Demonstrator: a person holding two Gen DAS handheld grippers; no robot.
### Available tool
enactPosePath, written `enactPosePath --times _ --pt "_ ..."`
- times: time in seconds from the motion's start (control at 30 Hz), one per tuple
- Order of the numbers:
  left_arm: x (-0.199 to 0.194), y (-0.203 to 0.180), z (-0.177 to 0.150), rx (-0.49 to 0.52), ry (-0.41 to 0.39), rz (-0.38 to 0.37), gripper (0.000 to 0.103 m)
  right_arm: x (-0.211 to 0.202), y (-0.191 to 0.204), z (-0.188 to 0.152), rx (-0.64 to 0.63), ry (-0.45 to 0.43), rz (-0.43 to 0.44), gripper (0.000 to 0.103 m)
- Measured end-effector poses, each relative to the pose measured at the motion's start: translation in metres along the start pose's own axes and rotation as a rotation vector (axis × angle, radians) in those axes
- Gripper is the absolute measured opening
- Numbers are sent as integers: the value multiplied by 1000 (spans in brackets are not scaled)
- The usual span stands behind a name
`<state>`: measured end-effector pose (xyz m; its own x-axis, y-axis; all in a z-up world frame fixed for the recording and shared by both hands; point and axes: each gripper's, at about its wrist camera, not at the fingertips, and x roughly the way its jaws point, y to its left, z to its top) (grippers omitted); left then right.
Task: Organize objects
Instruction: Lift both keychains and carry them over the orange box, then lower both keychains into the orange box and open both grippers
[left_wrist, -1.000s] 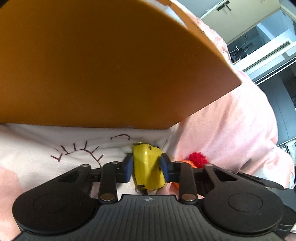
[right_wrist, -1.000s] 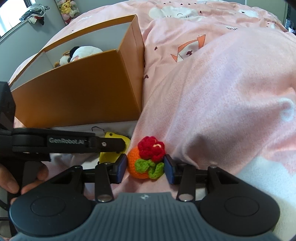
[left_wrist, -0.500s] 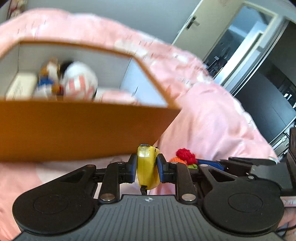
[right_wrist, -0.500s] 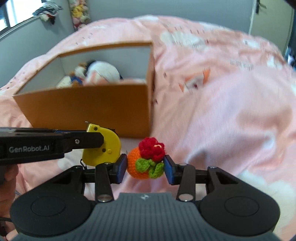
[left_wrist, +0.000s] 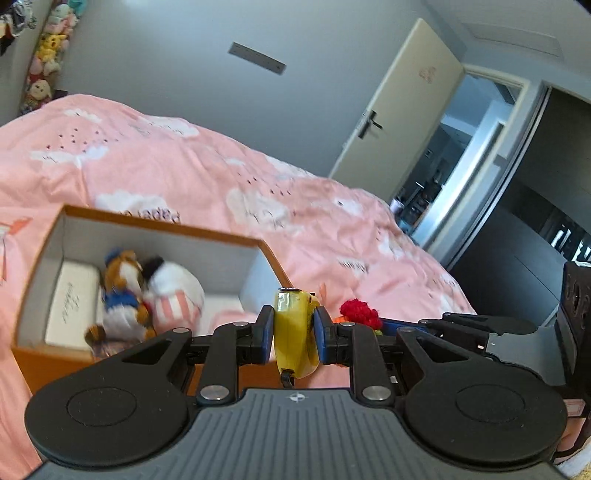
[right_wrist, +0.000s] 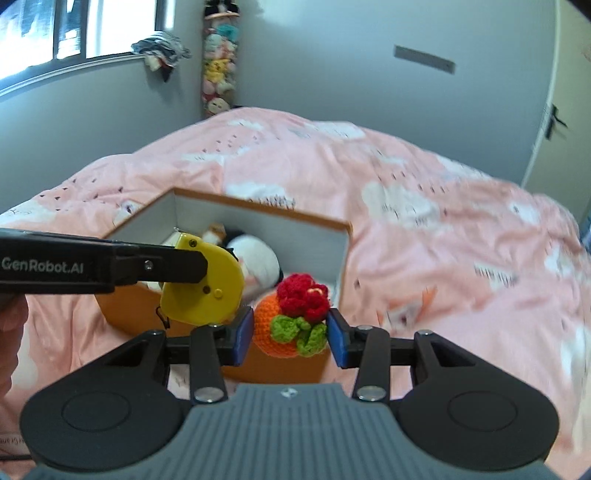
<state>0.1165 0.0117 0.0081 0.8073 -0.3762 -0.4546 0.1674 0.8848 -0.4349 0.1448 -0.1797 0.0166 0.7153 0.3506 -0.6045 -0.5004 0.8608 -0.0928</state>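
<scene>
I hold the yellow tape (left_wrist: 295, 332) in my L claw (left_wrist: 293, 334) & yarn orange (right_wrist: 291, 321) in R claw (right_wrist: 291, 334). Next: drop both in the box (right_wrist: 258, 210).

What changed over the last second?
Both hand-held grippers rose from the pink duvet to above the orange box rim: left carrying the yellow tape measure, right the crocheted orange. Nothing released. Box and its plush toys stayed put.
</scene>
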Motion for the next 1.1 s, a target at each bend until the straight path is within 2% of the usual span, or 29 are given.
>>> enactPosePath --times 0.1,0.23,0.47,0.73,1.0,1.1 --pt "10 11 13 -23 6 17 25 12 1 18 -54 -11 2 44" --pt "33 27 27 -56 37 56 25 42 -1 38 -87 18 35 44" --pt "83 47 39 -73 109 130 25 103 -1 56 -213 66 30 44" --pt "122 67 48 -77 170 167 25 164 -5 62 -308 139 40 44" --pt "153 88 51 -124 247 181 25 200 -5 63 -358 190 49 44" --pt "161 93 52 -153 276 179 25 207 2 58 -428 201 25 44"
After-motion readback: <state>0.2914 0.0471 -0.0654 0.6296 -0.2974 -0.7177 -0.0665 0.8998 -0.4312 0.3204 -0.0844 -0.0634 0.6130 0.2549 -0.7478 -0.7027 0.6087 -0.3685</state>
